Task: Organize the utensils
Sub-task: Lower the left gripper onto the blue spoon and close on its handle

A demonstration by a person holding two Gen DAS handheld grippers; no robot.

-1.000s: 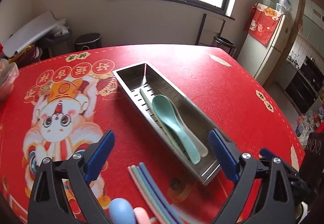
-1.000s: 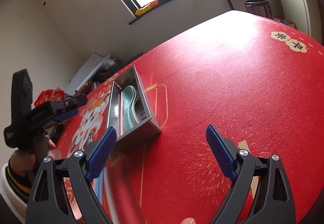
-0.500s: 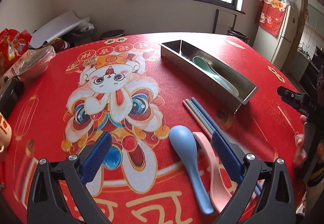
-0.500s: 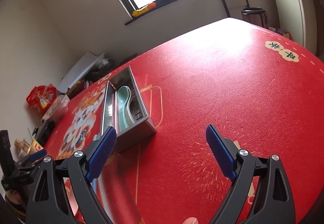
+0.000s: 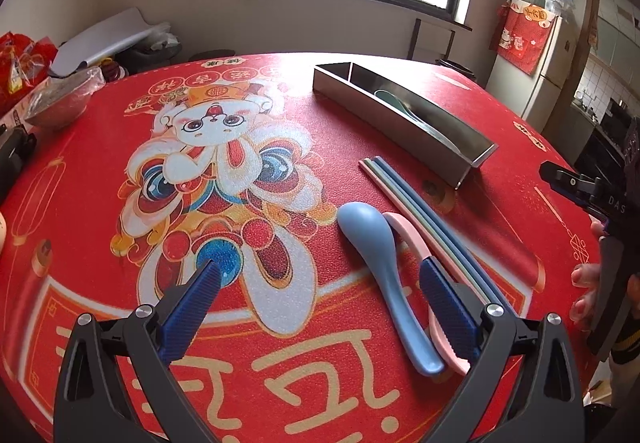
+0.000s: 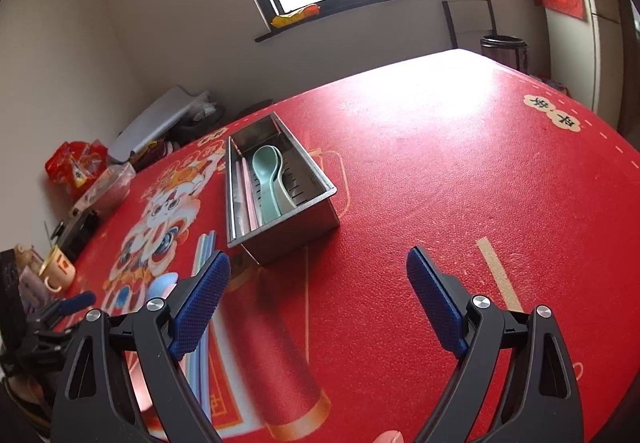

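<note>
Utensil tray (image 6: pixel 280 239) holds green spoon (image 6: pixel 266 179), pink chopsticks (image 6: pixel 249 199); both grippers spread, empty.

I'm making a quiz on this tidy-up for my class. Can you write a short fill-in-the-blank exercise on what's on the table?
1. The spoon lying in the steel tray is ____ in colour.
2. Beside the blue spoon on the cloth lies a ____ spoon.
3. Both grippers, left gripper and right gripper, are ____ and hold nothing.

Missing words: green; pink; open
</note>
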